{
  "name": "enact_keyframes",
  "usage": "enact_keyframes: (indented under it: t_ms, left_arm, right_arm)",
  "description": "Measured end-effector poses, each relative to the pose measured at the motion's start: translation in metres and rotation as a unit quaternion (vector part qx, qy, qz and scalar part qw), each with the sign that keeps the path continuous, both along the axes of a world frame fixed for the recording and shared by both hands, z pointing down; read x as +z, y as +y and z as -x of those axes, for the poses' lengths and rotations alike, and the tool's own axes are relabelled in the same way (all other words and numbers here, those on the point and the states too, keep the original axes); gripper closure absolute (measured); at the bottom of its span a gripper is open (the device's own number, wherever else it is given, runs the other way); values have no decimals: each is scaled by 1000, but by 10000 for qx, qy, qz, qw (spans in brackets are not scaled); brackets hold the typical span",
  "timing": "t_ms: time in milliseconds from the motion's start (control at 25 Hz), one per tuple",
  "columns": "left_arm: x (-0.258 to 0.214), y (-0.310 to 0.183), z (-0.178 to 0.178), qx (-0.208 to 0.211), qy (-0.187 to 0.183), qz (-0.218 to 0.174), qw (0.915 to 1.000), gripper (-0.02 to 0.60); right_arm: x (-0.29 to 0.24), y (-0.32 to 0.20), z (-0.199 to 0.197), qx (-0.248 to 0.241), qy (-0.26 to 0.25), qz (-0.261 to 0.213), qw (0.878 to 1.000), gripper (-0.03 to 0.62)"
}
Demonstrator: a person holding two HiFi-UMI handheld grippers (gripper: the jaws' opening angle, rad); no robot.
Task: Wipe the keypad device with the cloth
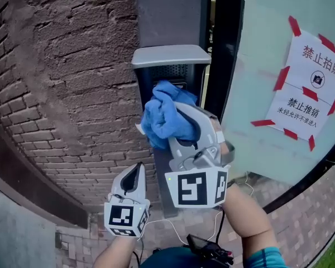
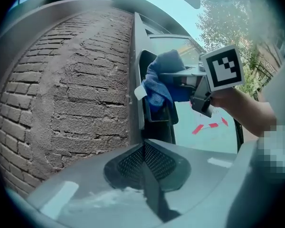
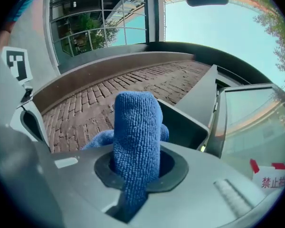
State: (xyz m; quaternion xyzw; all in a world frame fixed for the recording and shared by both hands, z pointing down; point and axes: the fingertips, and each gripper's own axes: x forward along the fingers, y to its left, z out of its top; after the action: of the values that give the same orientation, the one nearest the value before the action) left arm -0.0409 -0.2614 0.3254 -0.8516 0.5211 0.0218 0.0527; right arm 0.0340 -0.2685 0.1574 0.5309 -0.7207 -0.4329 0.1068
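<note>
The right gripper (image 1: pixel 181 113) has its fingers (image 3: pixel 199 184) clamped on the blue cloth (image 1: pixel 162 121), bunched against the keypad device (image 1: pixel 170 71) beside the brick wall (image 1: pixel 72 94); the left gripper (image 1: pixel 133 178) hangs low, fingers together, empty. Best to press the wad flat and sweep evenly across the face, firm but gentle.

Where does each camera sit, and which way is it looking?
Head view: on the person's head, looking down at the keypad device by a brick wall; both forearms, left gripper and right gripper show.
Left gripper view: on the left gripper, looking along its shut, empty jaws toward the device; the other forearm shows.
Right gripper view: on the right gripper, looking along jaws clamped on the blue cloth; the left gripper's marker cube shows at left.
Shared: all three show the cloth and the device.
</note>
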Motion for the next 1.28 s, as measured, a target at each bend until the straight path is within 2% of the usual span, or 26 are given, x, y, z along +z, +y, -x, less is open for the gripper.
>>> enact_keyframes:
  t_ms: [160,560,800,880,1000,1080,1160,1280]
  left_arm:
    - [-10,1,-4,51,5,-111,9999,581]
    - [3,1,-4,127,-8,-20,9999,581]
    - [7,3,-4,156,14,23,9999,581]
    - [9,4,-4,156,10,43,9999,581]
    - [8,4,-4,169,16,45,9998,581]
    - [6,4,-3,170,46,18,9998,581]
    - [2,4,-3,163,81,-24,9998,581]
    - [-2,5,-4,165,100,-85,9998,581]
  right_arm:
    - [2,-14,1,86,26,169,9998,549]
    - [94,-20,3,55,79,1088,9940,551]
    - [120,-16,-4,41,-31,1531,9882,549]
    - [109,-9,-11,45,-193,1429,9895,549]
    - [60,1,-21,-54,-482,812,9955,550]
    - [24,5,-30,-130,-844,512,9950,549]
    - [0,4,-41,-76,-1172,497,9918,549]
    - [-16,-7,-50,45,-1262,497,9907,549]
